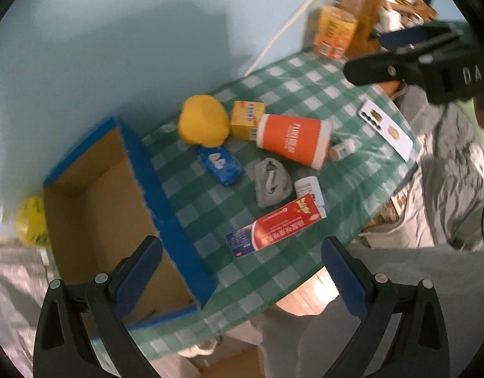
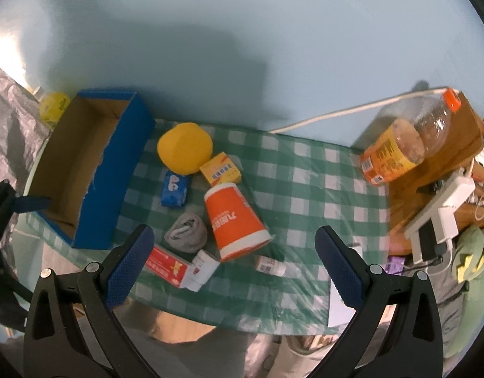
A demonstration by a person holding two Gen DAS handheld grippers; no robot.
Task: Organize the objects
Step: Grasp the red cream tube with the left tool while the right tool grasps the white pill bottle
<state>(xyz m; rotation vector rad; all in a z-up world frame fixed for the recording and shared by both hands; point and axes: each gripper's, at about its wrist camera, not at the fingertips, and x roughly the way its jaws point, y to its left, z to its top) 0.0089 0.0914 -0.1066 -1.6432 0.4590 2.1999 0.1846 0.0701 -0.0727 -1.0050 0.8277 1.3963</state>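
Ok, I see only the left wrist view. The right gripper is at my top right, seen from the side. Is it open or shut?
Observer: Open. In the right wrist view the right gripper has its fingers spread wide and holds nothing.
Operator: And beyond the big bottle, past the cloth's end?
Observer: The orange-label bottle stands on a wooden surface. A white charger with cables lies there too, nearer the person.

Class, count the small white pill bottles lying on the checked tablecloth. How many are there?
2. One small white pill bottle with a white cap lies just right of the orange paper cup's rim. The other lies across the red toothpaste box's end. Others may be hidden.
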